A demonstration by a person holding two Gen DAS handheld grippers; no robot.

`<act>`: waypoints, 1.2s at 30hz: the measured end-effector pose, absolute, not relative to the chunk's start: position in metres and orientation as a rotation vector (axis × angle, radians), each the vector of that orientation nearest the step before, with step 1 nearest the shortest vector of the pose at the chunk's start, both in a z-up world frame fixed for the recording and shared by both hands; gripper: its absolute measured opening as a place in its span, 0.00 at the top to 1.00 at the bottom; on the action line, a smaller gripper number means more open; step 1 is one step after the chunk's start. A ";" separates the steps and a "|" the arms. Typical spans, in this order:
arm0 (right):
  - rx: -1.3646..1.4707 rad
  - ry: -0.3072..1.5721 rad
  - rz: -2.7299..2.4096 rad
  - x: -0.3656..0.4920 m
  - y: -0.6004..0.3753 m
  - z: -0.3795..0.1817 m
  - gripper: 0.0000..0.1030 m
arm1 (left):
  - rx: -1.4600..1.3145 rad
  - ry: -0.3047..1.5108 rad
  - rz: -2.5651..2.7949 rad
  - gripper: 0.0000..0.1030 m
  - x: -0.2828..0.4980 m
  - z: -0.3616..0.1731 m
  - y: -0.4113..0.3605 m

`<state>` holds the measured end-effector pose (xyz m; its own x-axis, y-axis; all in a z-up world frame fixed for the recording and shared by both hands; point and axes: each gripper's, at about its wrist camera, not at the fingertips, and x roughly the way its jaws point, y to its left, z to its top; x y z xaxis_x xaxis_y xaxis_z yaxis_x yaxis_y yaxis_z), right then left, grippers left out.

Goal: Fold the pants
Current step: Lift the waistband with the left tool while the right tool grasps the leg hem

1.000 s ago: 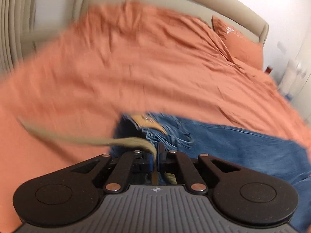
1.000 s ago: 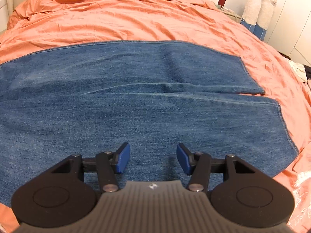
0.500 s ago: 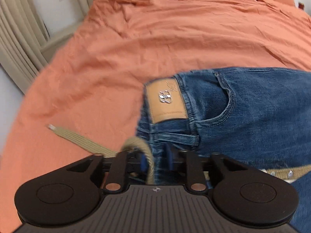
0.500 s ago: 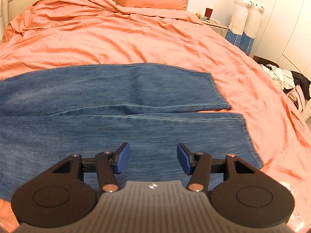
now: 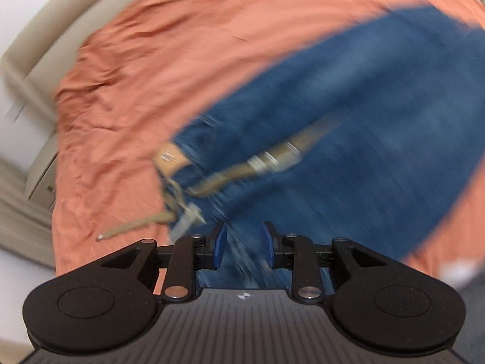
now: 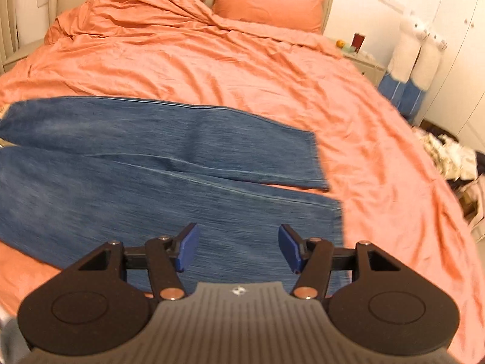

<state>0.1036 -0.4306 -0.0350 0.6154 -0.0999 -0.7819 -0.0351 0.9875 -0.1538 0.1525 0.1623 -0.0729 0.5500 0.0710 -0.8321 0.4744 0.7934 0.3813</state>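
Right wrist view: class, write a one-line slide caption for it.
Blue jeans lie flat across the orange bedspread, while the right gripper, jaws opening and empty, hovers above them.

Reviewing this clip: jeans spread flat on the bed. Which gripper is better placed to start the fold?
Probably the right gripper: jaws opening, empty, above the jeans' leg hems. The left gripper faces the belted waistband, its view blurred.
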 end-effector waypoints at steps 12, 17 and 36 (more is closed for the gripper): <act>-0.292 0.964 -0.061 0.064 -0.478 -0.079 0.51 | 0.970 1.128 -0.544 0.48 0.115 -0.155 0.070; -0.399 0.951 -0.044 0.047 -0.482 -0.091 0.58 | 1.091 1.145 -0.549 0.49 0.115 -0.193 0.045; -1.090 0.887 0.158 0.059 -0.469 -0.197 0.80 | 0.495 0.855 -0.141 0.95 0.129 -0.108 0.076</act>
<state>0.0587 -0.4691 -0.1967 0.6572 -0.2981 -0.6923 -0.5183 0.4880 -0.7023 0.1290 0.0760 -0.1077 0.6546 0.0757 -0.7522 0.3135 0.8782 0.3612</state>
